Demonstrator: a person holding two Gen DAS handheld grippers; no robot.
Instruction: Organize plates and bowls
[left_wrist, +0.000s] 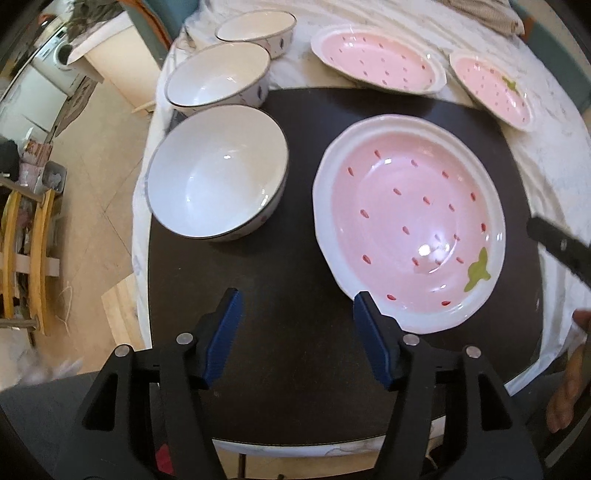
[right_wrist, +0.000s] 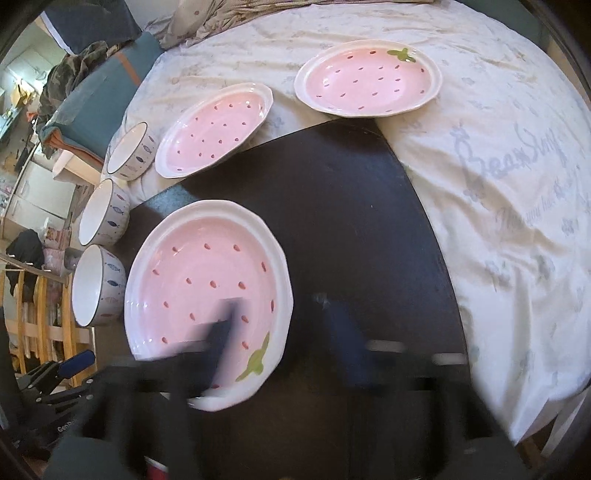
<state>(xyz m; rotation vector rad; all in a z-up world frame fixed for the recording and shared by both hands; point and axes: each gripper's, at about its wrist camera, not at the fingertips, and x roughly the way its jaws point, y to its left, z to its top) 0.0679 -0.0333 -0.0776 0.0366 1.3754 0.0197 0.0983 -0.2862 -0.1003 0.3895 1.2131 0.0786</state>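
Left claw (left_wrist: 295, 314) hangs over the dark tabletop (left_wrist: 295, 266), its blue pads parted with nothing between them; its right pad lies just at the near rim of the big pink plate (left_wrist: 410, 221). On the tabletop's left side sits a white bowl (left_wrist: 218, 173), and behind it two more bowls (left_wrist: 218, 75) (left_wrist: 256, 27) line up on the bedsheet (left_wrist: 554, 122). To the right, past the tabletop's far edge, two more pink plates (left_wrist: 376, 59) (left_wrist: 493, 90) rest on the sheet. Right claw (right_wrist: 280, 325), blurred in its own view, stands wide open and empty, its left finger over the big plate's (right_wrist: 207, 284) near part, its right finger over bare tabletop (right_wrist: 351, 221).
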